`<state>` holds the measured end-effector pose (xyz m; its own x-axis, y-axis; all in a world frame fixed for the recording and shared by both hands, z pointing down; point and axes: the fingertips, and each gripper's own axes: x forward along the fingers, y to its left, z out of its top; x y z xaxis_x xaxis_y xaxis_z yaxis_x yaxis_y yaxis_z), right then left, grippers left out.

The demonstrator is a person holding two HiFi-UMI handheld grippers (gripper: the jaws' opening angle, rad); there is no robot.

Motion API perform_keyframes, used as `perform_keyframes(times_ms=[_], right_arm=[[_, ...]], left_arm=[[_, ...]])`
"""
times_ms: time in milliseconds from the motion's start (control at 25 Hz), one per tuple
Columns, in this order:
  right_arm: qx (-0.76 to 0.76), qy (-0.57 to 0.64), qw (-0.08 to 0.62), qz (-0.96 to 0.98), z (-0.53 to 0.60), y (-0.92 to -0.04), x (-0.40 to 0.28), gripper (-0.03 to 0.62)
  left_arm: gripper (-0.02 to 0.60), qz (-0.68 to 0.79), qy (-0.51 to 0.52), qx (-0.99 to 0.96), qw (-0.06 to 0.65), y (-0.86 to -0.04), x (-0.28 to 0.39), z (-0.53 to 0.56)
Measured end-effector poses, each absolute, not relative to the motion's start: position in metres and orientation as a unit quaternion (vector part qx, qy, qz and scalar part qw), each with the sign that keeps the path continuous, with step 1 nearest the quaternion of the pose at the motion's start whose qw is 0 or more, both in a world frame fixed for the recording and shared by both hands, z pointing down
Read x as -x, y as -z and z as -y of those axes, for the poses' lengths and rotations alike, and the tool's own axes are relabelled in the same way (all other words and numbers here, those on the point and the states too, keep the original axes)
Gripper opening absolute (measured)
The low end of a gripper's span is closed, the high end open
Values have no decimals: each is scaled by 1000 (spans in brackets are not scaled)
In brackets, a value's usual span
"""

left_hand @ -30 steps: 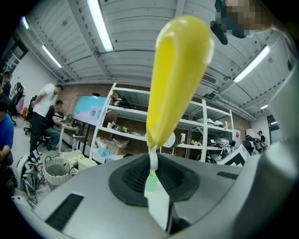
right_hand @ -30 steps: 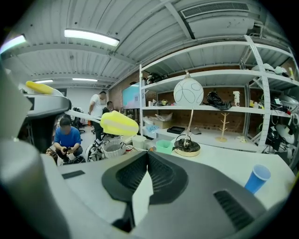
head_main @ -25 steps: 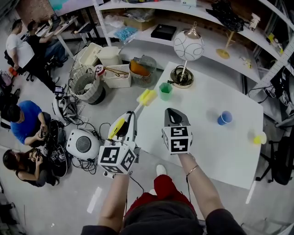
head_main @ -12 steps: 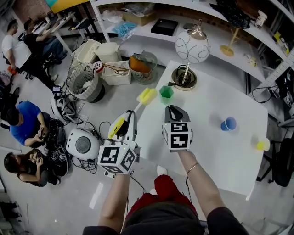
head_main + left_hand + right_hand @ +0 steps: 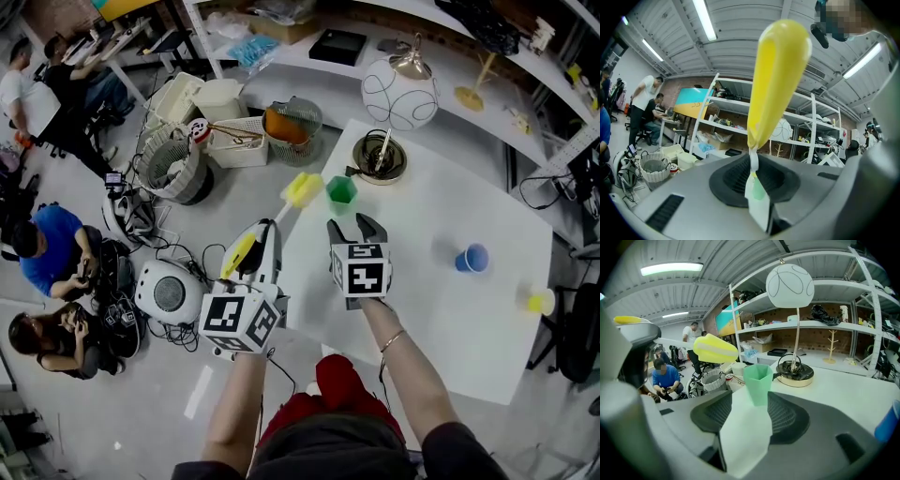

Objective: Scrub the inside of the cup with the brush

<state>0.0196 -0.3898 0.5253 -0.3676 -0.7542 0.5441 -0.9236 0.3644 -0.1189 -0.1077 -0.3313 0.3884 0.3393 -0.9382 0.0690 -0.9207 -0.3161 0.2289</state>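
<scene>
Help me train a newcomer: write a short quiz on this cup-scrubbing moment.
1. True or false: the left gripper is shut on the brush.
2. Which cup stands straight ahead of the right gripper? A blue, B green, C yellow.
3. Fill in: the right gripper's fingers are ____.
Key: 1 true. 2 B, the green cup. 3 open; they have just been opening, and the cup stands beyond them, not between them.
</scene>
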Motion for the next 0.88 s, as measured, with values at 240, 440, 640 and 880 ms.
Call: perform_keyframes(times_ms=[240,440,640,880], right_arm=[[-527,-217,213,794,406,-541,-17,279],[-530,-221,221,788,417,-556,-13,298],[-535,-225,227,782,432,-567,-12,299],[-537,-228,227,780,446,-578,-9,299]], left_arm=[[44,574,38,-809,120,-394,109,343],[44,579,37,-805,124,-401,114,352],[44,585,36,-800,128,-407,120,363],[44,589,34,-796,135,-417,124,371]])
